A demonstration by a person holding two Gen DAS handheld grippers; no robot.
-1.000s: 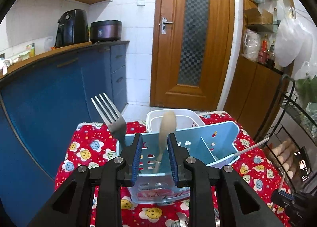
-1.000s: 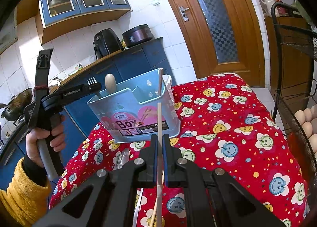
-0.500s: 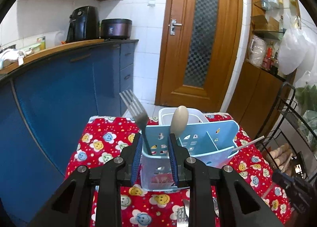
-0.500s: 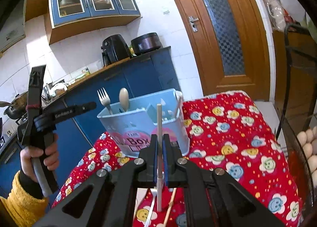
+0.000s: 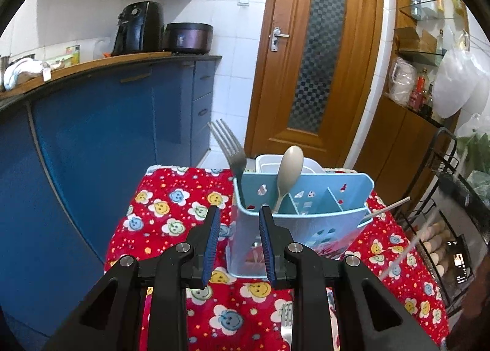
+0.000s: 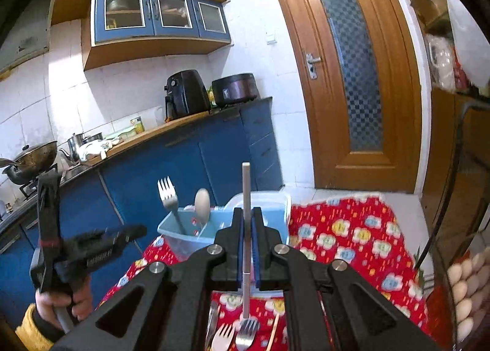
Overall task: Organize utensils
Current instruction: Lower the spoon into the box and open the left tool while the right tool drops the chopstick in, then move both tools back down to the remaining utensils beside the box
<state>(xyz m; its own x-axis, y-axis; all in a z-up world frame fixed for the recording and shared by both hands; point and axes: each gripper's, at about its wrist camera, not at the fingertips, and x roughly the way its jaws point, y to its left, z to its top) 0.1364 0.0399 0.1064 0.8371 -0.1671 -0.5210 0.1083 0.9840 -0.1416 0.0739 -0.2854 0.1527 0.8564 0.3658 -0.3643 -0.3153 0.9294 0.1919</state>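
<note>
- Left gripper [image 5: 237,219]: black plastic fingers with ribbed blue pads [image 5: 212,242], silver screw heads at the linkage joints.
- Right gripper [image 6: 247,222]: same black build, blue pads, silver screws.
- Person's hand [image 6: 62,305]: yellow fleecy sleeve [image 6: 29,328] at the wrist.

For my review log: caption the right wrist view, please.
Right tool shut on an upright fork, tines down, before the blue caddy holding a fork and spoon.

Both wrist views face the caddy [image 5: 301,216] closely, door beyond.
</note>
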